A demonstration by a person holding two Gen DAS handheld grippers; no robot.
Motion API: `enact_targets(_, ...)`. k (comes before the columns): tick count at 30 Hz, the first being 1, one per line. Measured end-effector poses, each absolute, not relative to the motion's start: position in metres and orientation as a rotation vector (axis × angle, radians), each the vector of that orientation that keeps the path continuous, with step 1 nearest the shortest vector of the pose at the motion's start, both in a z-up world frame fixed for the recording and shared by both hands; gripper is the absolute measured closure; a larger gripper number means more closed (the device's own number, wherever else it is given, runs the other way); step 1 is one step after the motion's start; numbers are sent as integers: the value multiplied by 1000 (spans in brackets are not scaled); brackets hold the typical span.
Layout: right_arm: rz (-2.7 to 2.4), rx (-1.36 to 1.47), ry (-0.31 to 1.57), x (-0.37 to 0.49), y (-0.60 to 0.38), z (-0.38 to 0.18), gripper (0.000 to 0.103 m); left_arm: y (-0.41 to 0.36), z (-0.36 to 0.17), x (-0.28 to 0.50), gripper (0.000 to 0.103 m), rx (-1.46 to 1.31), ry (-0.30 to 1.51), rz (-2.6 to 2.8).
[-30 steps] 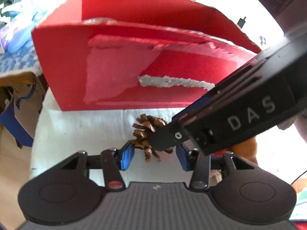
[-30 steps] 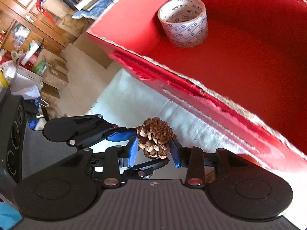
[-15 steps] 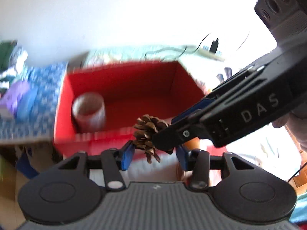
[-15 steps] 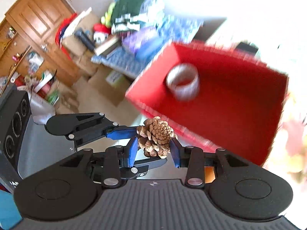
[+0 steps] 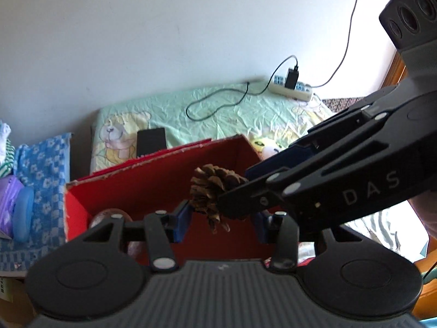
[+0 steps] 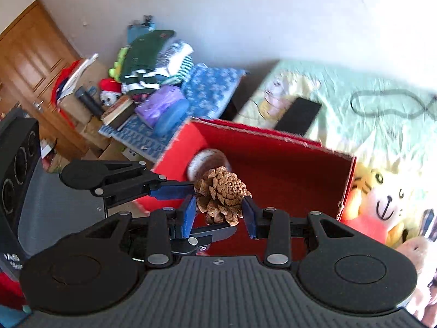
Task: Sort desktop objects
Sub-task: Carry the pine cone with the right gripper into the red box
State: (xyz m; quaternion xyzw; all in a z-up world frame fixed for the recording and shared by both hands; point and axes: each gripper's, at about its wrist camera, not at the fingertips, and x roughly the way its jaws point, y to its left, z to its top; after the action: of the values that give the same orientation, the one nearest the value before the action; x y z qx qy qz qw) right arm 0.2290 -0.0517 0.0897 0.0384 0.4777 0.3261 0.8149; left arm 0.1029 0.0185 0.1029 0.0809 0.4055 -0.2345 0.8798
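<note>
A brown pine cone [image 6: 222,192] hangs in the air over the open red cardboard box [image 6: 284,169]. My right gripper [image 6: 218,214] is shut on it, one blue pad pressing each side. My left gripper [image 6: 210,209] reaches in from the left and grips the same cone, one finger above it and one beneath. In the left wrist view the pine cone [image 5: 209,188] sits between the pads of my left gripper [image 5: 221,220], and my right gripper [image 5: 237,188] crosses in from the right, hiding the cone's right side. A roll of tape [image 6: 209,158] stands inside the red box [image 5: 136,191].
Plush toys [image 6: 382,199] lie right of the box on a pale green sheet [image 5: 218,114]. A black phone [image 5: 151,140], a cable and a power strip [image 5: 289,87] lie on that sheet. Left of the box are a blue patterned cloth [image 6: 210,87] and piled clothes [image 6: 153,54].
Both grippers have risen with the pine cone from the white surface in front of the box to above its open top. The box's inside and the room behind have come into view.
</note>
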Motion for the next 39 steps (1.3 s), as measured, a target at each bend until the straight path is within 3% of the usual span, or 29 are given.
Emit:
enact_targets(15,733,130,1303,273,-8,-2,62,39,10,151,56,263,1132,-422)
enact_targets(29,780,198,1475,292,14,-42,62,63,-19,174,55,261,1323,-349)
enact_targets(39,778,262,1575,297,23,-63,62,79,-1,171,50,259,1283,-288)
